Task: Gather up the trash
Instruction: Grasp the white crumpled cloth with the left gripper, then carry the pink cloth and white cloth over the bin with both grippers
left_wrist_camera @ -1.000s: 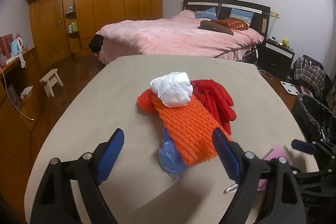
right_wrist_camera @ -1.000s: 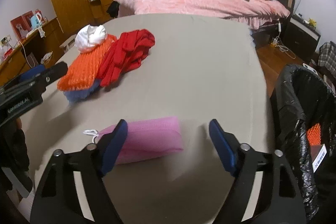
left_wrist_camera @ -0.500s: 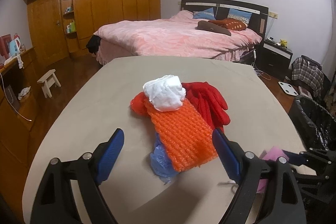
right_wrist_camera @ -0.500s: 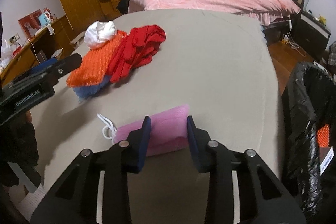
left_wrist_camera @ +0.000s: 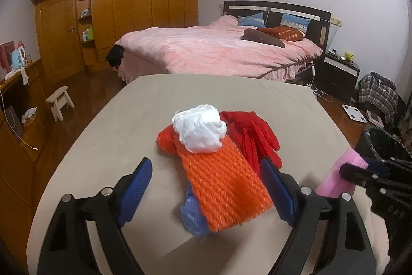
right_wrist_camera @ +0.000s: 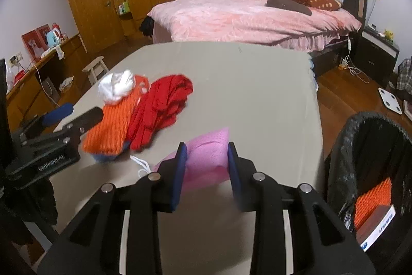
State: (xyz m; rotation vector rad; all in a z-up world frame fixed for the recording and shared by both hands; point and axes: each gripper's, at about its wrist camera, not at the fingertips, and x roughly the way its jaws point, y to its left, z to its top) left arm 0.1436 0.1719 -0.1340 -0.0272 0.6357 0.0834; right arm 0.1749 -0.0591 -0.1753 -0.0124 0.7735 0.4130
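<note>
- A beige table (right_wrist_camera: 231, 84) fills the near half of both views, with a pink-covered bed (left_wrist_camera: 219, 50) beyond its far edge.
- A bin lined with a black bag (right_wrist_camera: 365, 159) stands just off the table's right edge; an orange net piece (right_wrist_camera: 373, 195) and a small box lie inside it.
- The left gripper (left_wrist_camera: 206, 187) hovers over the table's near left part, jaws spread wide with nothing pinched; the pile sits between and just beyond them.
- The right gripper (right_wrist_camera: 204, 159) has just closed its jaws onto a pink foam net sleeve (right_wrist_camera: 206, 159), blue pads pressing both sides, its near end tilted up off the table near the right edge.
- The pile: an orange net sleeve (left_wrist_camera: 224, 184) over a blue plastic scrap (left_wrist_camera: 191, 215), red gloves (left_wrist_camera: 252, 135) touching its right side.
- A crumpled white wad (left_wrist_camera: 199, 132) tops the sleeve's far end.
- A white string loop (right_wrist_camera: 143, 166) trails from the pink sleeve's left.
</note>
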